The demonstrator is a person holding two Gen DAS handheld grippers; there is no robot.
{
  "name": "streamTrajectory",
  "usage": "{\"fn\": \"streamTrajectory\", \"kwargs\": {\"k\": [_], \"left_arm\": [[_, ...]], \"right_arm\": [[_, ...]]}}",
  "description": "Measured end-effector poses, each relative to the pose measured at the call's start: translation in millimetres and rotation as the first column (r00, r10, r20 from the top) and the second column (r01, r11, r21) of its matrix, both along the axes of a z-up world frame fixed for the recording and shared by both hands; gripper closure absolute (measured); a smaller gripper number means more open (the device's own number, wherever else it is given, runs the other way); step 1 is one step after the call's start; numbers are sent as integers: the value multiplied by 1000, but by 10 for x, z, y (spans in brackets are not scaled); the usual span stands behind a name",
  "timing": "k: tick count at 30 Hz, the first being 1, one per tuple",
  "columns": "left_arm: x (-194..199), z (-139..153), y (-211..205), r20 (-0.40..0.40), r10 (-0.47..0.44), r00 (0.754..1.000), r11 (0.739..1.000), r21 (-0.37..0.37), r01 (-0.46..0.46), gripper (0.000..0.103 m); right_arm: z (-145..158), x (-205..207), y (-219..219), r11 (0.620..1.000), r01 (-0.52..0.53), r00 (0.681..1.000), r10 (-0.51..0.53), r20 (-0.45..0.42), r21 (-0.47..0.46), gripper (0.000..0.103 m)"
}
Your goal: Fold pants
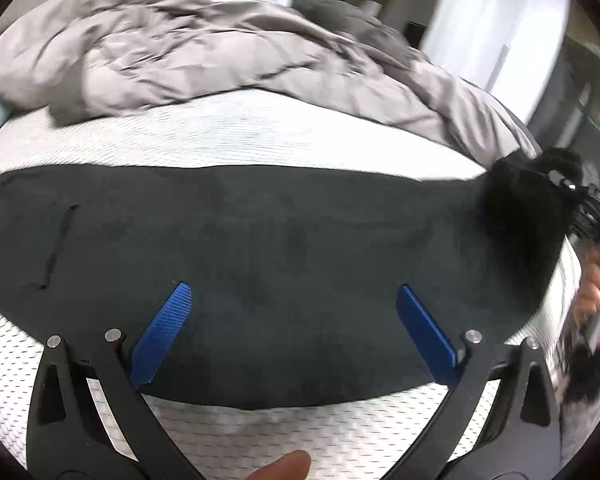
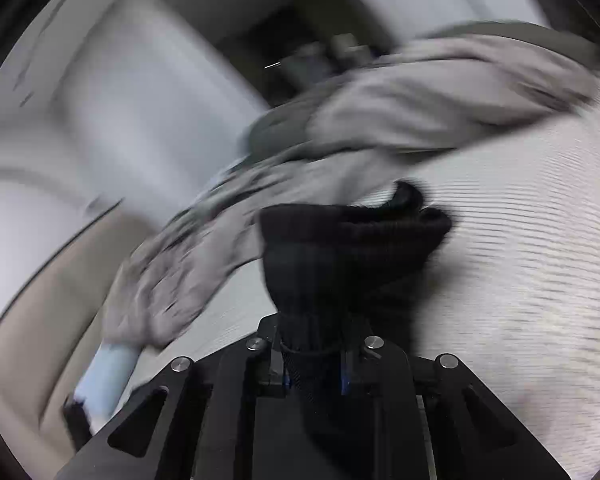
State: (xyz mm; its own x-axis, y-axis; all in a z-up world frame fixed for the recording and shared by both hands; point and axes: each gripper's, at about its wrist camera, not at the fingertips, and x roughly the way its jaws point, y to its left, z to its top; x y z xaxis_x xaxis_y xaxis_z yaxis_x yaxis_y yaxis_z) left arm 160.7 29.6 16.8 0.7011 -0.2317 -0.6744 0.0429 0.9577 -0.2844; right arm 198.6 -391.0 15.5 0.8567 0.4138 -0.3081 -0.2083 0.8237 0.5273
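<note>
black pants (image 1: 260, 248) lie flat on mattress (image 1: 260, 136), no fold finished; right gripper (image 2: 314, 364) clamped on cuff end, lifting it; left gripper (image 1: 296, 312) spread wide above fabric.

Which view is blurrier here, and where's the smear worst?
Right wrist: heavy motion blur across the grey blanket and the room behind; the pants clamped in the right gripper stay fairly sharp. Left wrist: mostly crisp on the pants and the open left gripper, blur only at the right edge and far background; strong fisheye bowing in both.
</note>
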Motion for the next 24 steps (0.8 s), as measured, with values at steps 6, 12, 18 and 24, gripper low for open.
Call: {"fn": "streamTrajectory", "kwargs": {"k": [6,12,18,24], "left_arm": [[-51,-139,671,-35,115,993,993,-32,-116,1],[-163,-219,983,-45,165,985,984,-57,-167,1],[-118,-225,469,-57,20,998,1000,-2,-20,1],[-62,-375,-64,-123,-70,990,984,153,89,2]], "right_arm": [[-90,108,1940,805,-549,835,524,-166,-225,57],[-338,-125,2323,657,-646,762,587,-275,-388,39],[-342,-69,1416,835,-355,933,284,-222,-420,15],[-827,16,995,774,-324,914,107,-391,-544,15]]}}
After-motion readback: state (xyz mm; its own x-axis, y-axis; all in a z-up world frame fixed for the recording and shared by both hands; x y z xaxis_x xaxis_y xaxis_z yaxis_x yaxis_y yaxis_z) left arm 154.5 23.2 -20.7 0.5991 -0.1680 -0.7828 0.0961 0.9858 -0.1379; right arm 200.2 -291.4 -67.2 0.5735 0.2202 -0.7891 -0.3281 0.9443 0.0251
